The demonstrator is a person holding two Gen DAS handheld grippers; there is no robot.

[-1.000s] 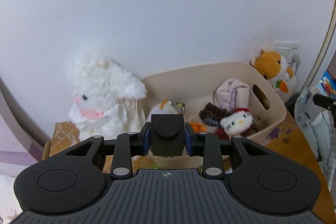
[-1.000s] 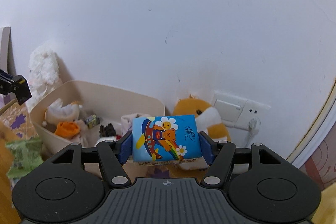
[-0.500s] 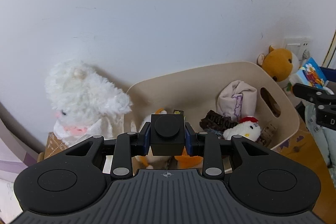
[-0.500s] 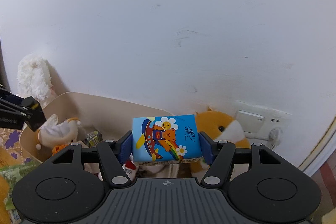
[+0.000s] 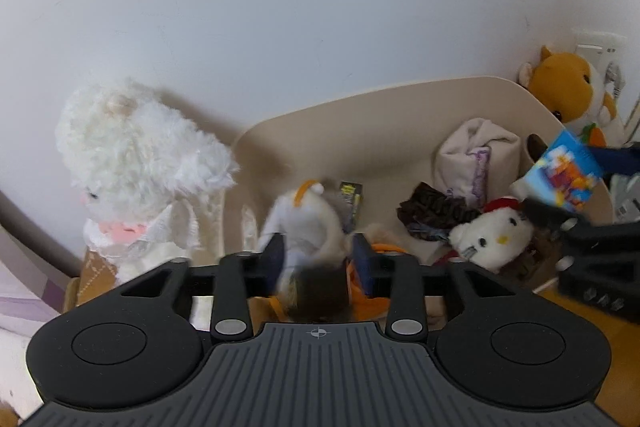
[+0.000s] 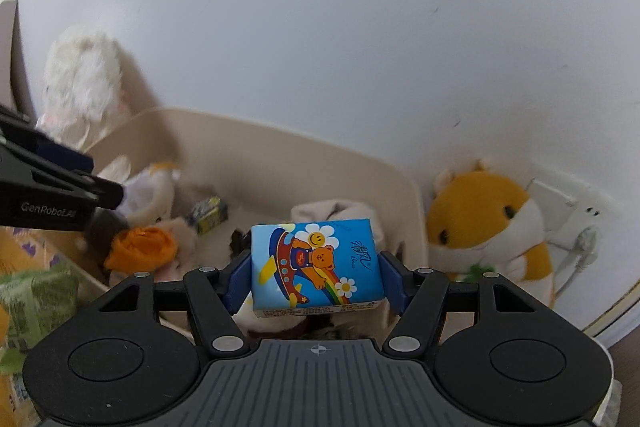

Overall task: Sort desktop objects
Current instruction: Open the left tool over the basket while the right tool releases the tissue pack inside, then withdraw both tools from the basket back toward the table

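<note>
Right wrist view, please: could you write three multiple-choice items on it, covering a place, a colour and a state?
1. Where is the hamster plush? A in the beige bin; B beside the bin, by the wall; C in the jaws.
2. Main colour of the held tissue pack? A green; B blue; C red.
3. The right gripper is: A open and empty; B shut on the tissue pack; C out of view.
Answers: B, it sits outside the rim; B, its wrapper is blue; B, the jaws press both its sides.
</note>
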